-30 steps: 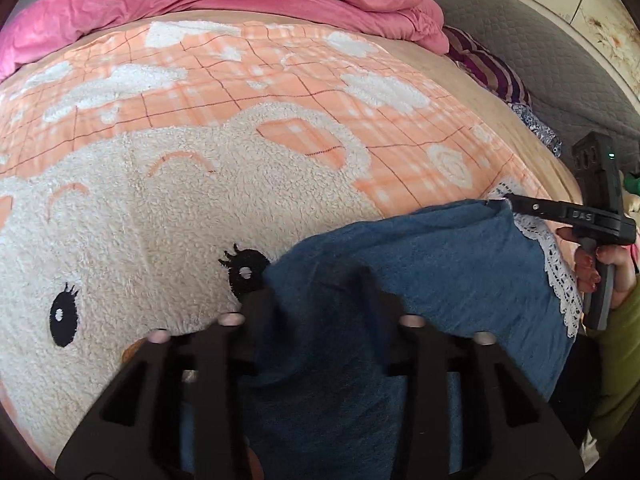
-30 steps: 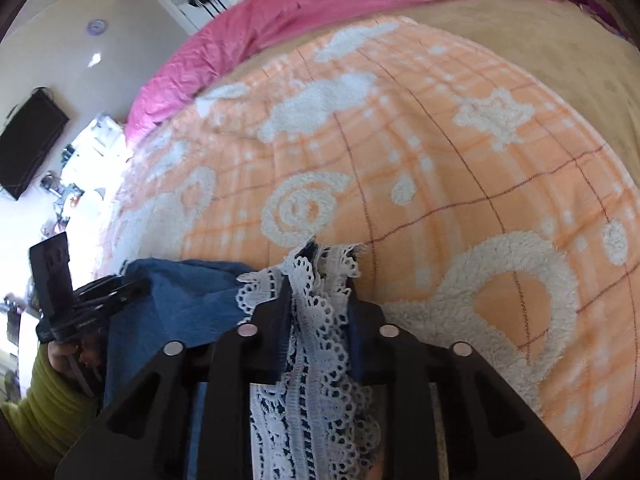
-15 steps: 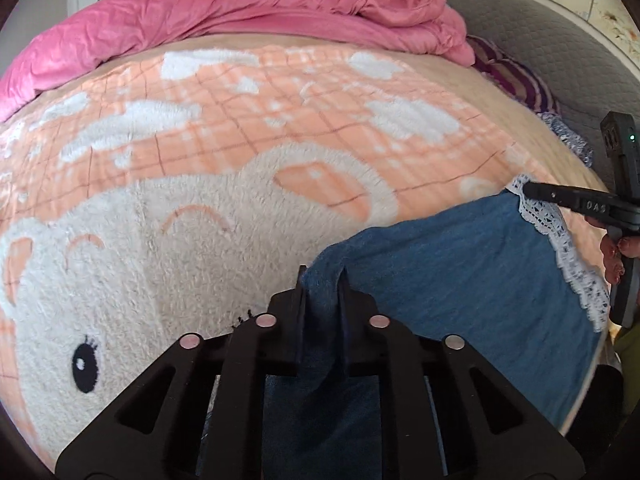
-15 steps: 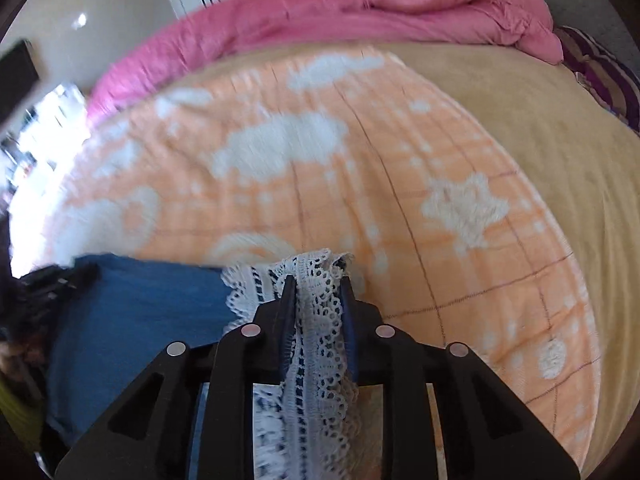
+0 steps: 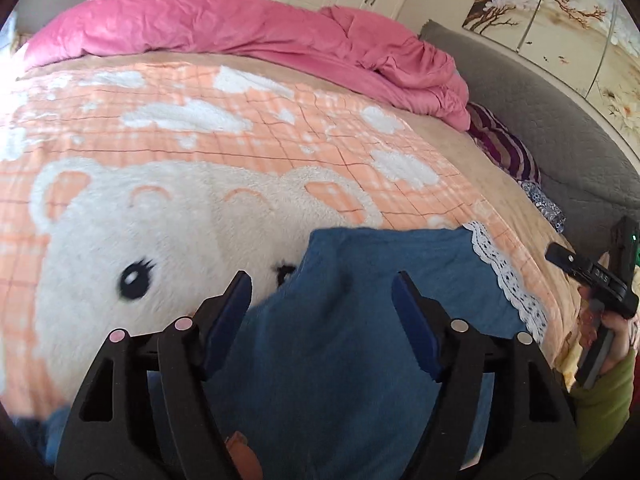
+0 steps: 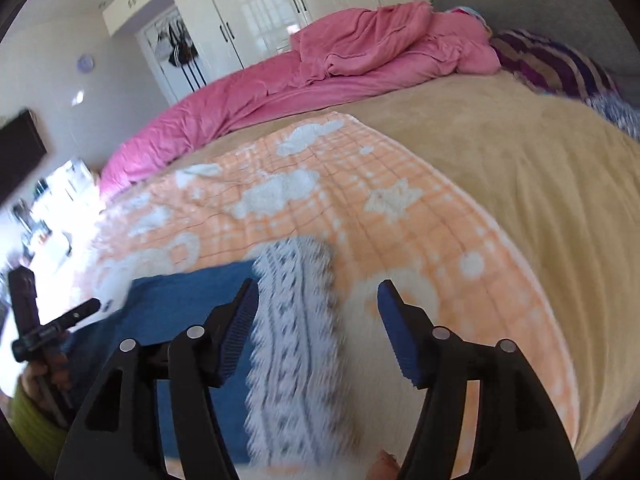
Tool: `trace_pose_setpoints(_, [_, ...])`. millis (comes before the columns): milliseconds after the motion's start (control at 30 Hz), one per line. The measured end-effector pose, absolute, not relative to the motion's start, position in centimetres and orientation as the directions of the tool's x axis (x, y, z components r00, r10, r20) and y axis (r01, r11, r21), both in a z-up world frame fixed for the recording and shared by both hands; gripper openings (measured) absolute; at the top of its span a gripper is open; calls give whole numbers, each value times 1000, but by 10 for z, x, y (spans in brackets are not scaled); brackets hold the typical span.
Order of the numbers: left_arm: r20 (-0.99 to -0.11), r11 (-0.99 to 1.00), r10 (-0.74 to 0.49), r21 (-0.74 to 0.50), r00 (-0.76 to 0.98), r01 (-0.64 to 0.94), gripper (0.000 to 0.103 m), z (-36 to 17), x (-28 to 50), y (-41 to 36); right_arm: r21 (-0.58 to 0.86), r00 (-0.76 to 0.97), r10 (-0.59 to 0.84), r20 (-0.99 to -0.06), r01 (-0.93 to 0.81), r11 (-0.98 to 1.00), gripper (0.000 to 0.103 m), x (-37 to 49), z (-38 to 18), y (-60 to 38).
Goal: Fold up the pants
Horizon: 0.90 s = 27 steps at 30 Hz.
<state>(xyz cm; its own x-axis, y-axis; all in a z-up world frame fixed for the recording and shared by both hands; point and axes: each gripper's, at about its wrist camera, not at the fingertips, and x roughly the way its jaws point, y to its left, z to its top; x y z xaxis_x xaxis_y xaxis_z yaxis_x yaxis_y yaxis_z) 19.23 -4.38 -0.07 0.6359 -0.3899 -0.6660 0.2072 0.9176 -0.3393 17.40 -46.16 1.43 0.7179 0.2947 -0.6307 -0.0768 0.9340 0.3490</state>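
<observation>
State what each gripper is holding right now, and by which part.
Nothing is held. The left gripper is opening over the blue pants; the right gripper is opening over their lace hem. No pad presses the cloth.

Matt denim pants [image 5: 360, 340], fluffy blanket [image 5: 160, 240]

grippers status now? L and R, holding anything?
Left gripper: jaws opening, pads clear of the blue pants lying below; holding nothing.
Right gripper: jaws opening, pads clear of the lace hem; holding nothing.
</observation>
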Motion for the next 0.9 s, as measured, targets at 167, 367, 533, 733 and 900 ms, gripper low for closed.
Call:
trace_pose_setpoints(167, [-667,927,-361,-332,652,174,68,10,140,-25,432,687,360,-632,-73,899,64,131,12,-466])
trace_pose_setpoints(367, [-631,946,-270,-316,727,77,68,35,93,19,442,647,365,-669,-48,896,66,108,4,-469])
trace_pose_setpoints(533, [-666,960,-162,-277,728,-41,69,32,66,57,455,601,385,-700,-40,890,66,116,-7,-465])
trace_pose_setpoints(733, [-731,918,-182,-366,657,-153,76,-1,58,88,454,547,375,-749,10,891,66,127,-24,-467])
trace_pose_setpoints(900, [-744,865,-276,-468,608,-181,82,-27,60,85,539,538,442,-718,28,842,67,126,-31,-478])
